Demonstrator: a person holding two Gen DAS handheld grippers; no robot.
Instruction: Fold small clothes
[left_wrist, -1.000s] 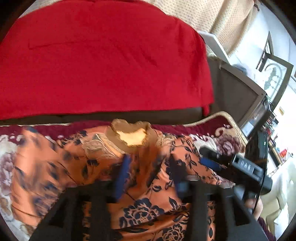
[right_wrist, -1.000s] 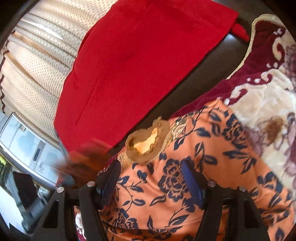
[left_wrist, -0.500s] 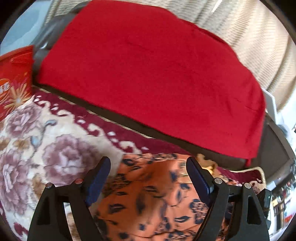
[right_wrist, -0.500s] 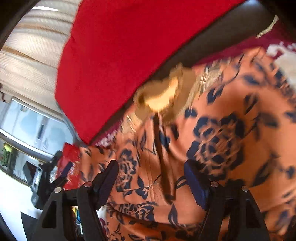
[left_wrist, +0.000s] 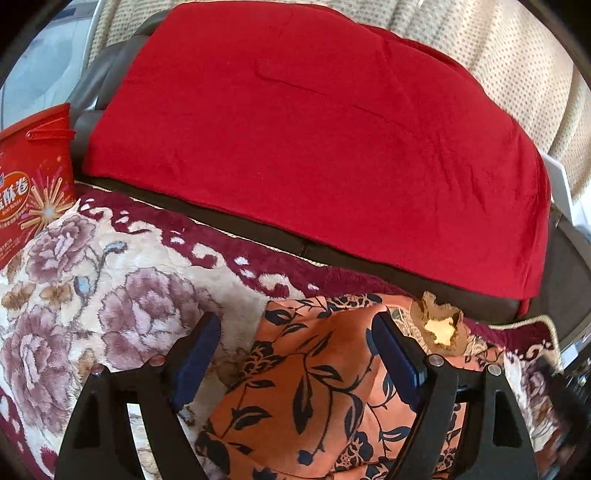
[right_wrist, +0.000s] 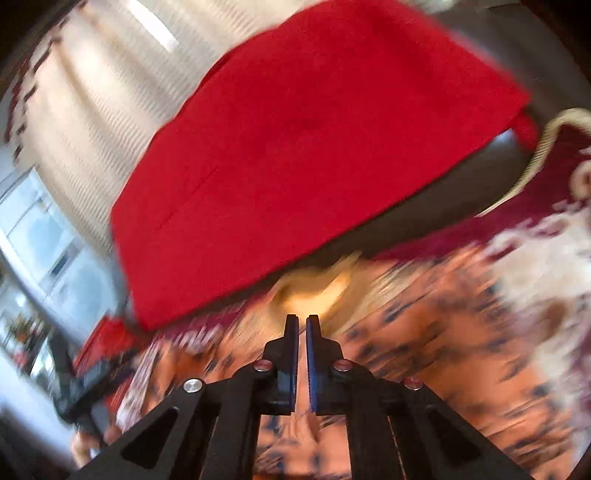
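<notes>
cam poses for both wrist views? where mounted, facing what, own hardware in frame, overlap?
Left wrist: on the left gripper, looking forward and down at the orange top on the floral blanket; both fingers show, spread wide.
Right wrist: on the right gripper, looking forward and down over the blurred top; fingers nearly together.
Shared: top, its collar, red cloth, curtain.
</notes>
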